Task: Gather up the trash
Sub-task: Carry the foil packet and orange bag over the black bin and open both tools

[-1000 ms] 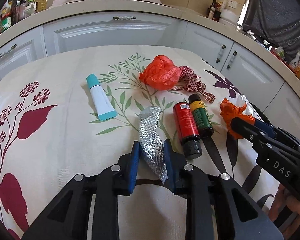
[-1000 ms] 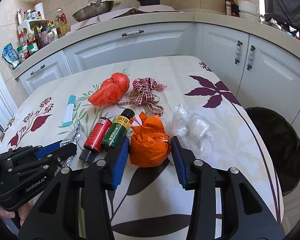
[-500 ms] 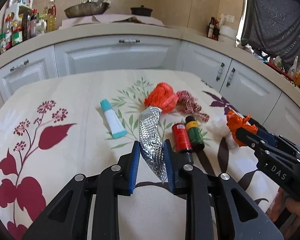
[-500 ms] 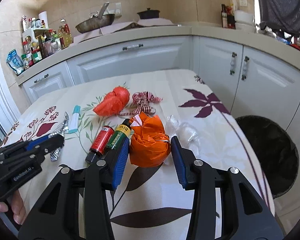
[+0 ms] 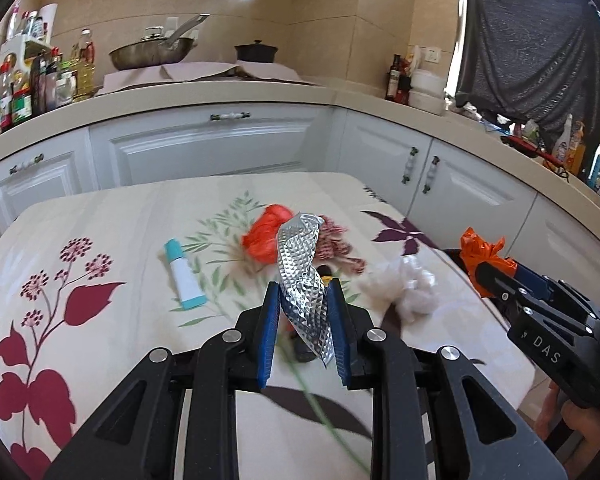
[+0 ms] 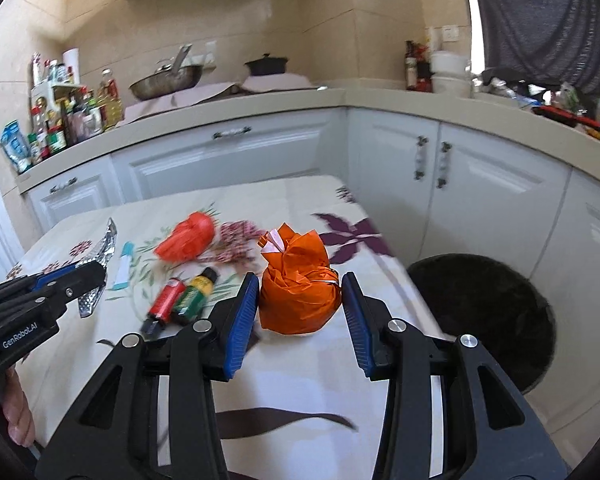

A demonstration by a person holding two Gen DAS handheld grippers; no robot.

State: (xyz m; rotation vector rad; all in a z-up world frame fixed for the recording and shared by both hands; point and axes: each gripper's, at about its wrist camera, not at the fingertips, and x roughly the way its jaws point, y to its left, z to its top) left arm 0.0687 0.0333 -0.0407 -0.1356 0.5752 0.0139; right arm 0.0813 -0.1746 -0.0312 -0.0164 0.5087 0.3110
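My left gripper [image 5: 303, 308] is shut on a crumpled silver foil strip [image 5: 302, 276] and holds it above the table. My right gripper [image 6: 300, 300] is shut on an orange paper ball [image 6: 298, 284], lifted off the cloth; it also shows in the left wrist view [image 5: 482, 254]. On the floral tablecloth [image 5: 112, 240] lie a red plastic bag [image 5: 266, 232], a checked ribbon [image 5: 336, 246], a clear crumpled plastic wad [image 5: 408, 288], a teal-capped tube [image 5: 182, 274], and a red bottle [image 6: 166, 302] beside a green bottle [image 6: 196, 290].
A black trash bin [image 6: 484, 312] stands on the floor right of the table, below the white corner cabinets [image 6: 452, 184]. The kitchen counter [image 5: 220, 92] behind carries a pan, a pot and bottles.
Both grippers have risen and pulled back from the table, the left lifting the foil strip, the right lifting the orange ball. The clear plastic wad stays on the cloth.
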